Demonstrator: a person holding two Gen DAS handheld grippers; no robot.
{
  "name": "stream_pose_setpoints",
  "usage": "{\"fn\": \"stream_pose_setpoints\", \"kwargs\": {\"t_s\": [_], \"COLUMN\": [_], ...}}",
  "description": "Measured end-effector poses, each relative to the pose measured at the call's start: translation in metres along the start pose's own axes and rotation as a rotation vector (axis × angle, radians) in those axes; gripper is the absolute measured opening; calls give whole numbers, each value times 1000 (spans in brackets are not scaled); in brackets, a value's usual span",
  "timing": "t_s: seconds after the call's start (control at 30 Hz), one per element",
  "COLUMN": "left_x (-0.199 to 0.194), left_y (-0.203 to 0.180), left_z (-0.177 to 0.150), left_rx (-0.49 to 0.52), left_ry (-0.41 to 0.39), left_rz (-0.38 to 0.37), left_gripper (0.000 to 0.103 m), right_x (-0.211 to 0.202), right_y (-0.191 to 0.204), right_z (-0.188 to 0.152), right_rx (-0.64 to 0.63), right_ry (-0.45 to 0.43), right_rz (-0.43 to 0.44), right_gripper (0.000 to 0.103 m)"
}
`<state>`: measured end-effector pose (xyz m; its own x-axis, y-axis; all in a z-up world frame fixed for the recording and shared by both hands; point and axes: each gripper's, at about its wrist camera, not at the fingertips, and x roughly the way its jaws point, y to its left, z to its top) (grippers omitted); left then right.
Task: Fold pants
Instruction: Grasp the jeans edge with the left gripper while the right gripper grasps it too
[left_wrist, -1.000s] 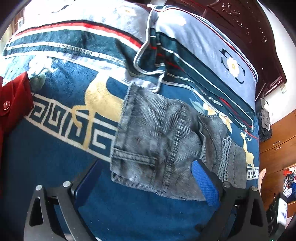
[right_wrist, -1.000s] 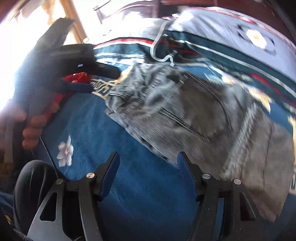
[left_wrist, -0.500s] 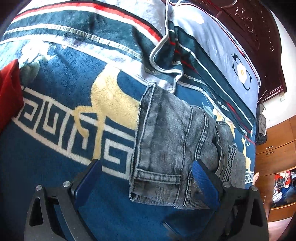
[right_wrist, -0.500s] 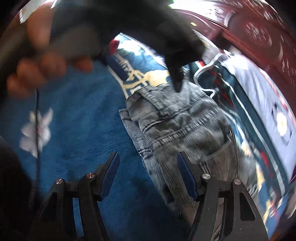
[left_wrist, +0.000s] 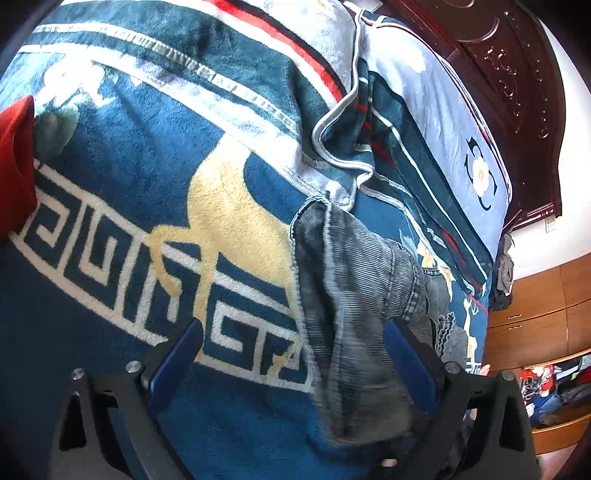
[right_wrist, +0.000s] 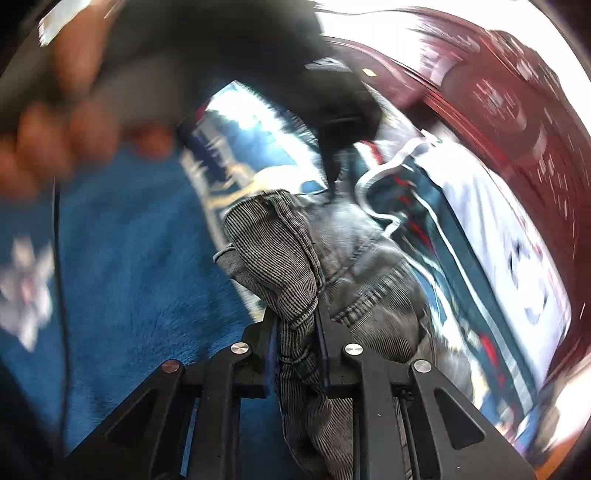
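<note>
The grey denim pants (left_wrist: 354, 295) lie bunched on the blue patterned blanket (left_wrist: 129, 177). My left gripper (left_wrist: 291, 354) is open just above the blanket, its right finger against the pants' near edge and its left finger over bare blanket. In the right wrist view my right gripper (right_wrist: 297, 332) is shut on a fold of the pants (right_wrist: 284, 266) and holds it lifted off the blanket (right_wrist: 129, 258). The left gripper's body and the hand holding it (right_wrist: 74, 122) blur across the top of that view.
A folded blue and grey quilt (left_wrist: 424, 122) lies behind the pants against a dark carved headboard (left_wrist: 517, 74). A red garment (left_wrist: 14, 166) sits at the left edge. Wooden drawers (left_wrist: 535, 317) stand at the right.
My right gripper has closed on the pants' edge and lifted it. The left gripper has moved closer along the pants' left edge, staying open.
</note>
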<state>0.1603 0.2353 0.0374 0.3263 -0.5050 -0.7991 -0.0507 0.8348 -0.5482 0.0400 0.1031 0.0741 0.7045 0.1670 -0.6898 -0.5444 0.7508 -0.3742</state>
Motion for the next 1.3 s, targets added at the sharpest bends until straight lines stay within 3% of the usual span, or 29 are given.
{"fn": "stream_pose_setpoints", "kwargs": {"t_s": [0.23, 0.5, 0.53, 0.67, 0.77, 1.3], "left_x": [10, 40, 42, 44, 37, 12], "left_y": [-6, -18, -20, -29, -42, -104], "left_z": [-4, -8, -8, -10, -10, -14], "left_rx": [-91, -137, -137, -106, -39, 123], "left_ry": [12, 56, 51, 49, 27, -2], "left_rz": [-134, -182, -190, -227, -221, -139], "left_gripper": [99, 97, 89, 32, 26, 24], "right_x": [-7, -8, -8, -11, -12, -41], "right_y": [-33, -23, -23, -22, -25, -55], "right_z": [1, -4, -4, -5, -6, -20], "right_rx": [147, 157, 160, 167, 178, 333], "right_ry": [-15, -14, -14, -15, -18, -72], "right_rz": [86, 99, 99, 99, 99, 110], "right_gripper": [15, 15, 15, 15, 15, 15]}}
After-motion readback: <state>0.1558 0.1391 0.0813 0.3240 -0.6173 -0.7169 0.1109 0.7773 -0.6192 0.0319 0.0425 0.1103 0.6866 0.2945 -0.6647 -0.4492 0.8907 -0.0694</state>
